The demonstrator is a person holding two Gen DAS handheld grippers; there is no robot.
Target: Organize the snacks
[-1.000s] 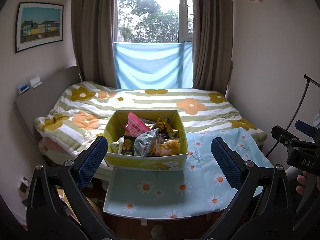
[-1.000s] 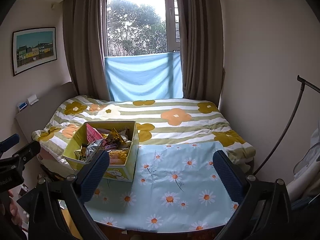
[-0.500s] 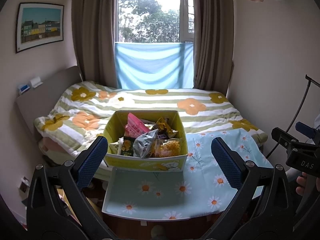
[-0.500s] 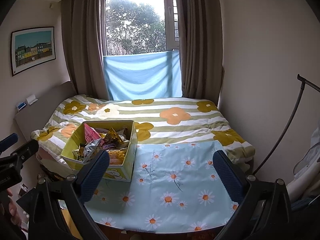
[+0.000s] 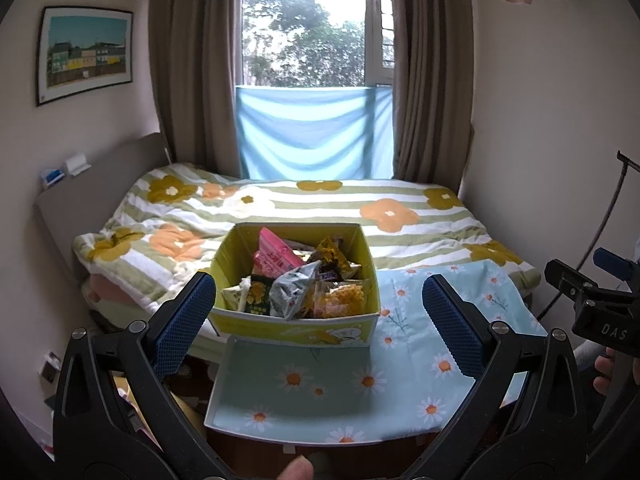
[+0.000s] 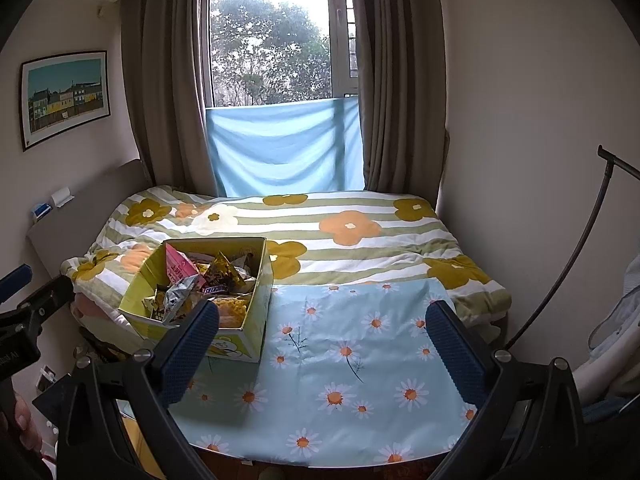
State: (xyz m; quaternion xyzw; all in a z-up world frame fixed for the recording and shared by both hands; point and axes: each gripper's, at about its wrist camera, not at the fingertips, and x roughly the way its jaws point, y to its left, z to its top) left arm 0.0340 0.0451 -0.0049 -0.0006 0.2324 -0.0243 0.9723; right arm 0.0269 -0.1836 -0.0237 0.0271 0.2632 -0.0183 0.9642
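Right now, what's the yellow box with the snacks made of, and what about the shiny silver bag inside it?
The yellow box looks like printed cardboard: thin, stiff walls with folded edges and a matte finish. The silver bag seems to be crinkly plastic foil, since it is creased and glints with light; which exactly, I can't tell.

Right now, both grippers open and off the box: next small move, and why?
Probably ease the left gripper forward and down toward the grey packet on top of the pile. The box sits straight ahead of it, full of snacks, while the daisy cloth beside it lies bare. The right gripper faces that cloth, off to the box's side.
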